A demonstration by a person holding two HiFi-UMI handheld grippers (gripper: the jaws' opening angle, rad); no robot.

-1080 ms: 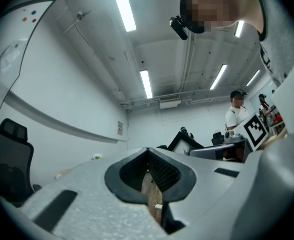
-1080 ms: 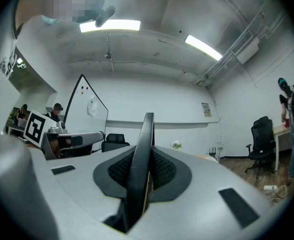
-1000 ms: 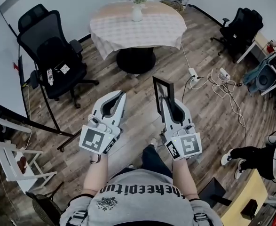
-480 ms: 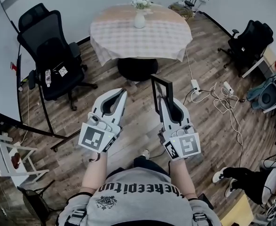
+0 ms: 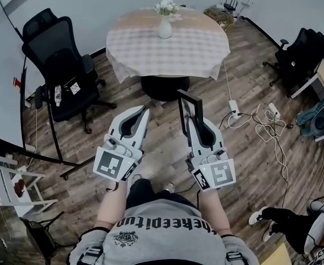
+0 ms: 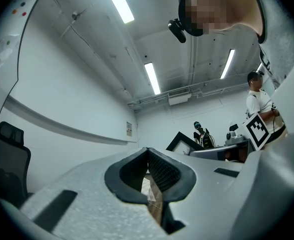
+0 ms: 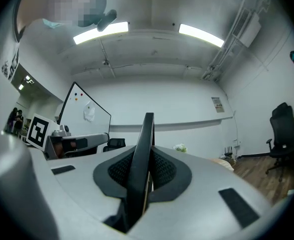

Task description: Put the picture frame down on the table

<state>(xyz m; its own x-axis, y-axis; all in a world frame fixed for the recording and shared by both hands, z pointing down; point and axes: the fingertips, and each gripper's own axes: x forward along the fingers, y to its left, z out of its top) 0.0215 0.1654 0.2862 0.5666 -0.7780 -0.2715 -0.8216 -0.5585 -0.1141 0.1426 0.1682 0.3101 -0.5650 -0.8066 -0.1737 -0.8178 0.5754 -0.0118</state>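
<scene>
Round desk [image 5: 167,43] stands at twelve o'clock, well apart, while my right gripper [image 5: 194,121] clamps the upright picture frame [image 5: 190,110] by its rim, which I judge stiff, light and probably fragile, and my left gripper [image 5: 144,110] is closed and empty.

The lower end of the picture frame [image 5: 190,110] lay hidden between the jaws of the right gripper [image 5: 198,123] (seen edge-on in the right gripper view, its face could not be read). Another person's legs [image 5: 280,217] were cut off at the head view's lower right edge.
</scene>
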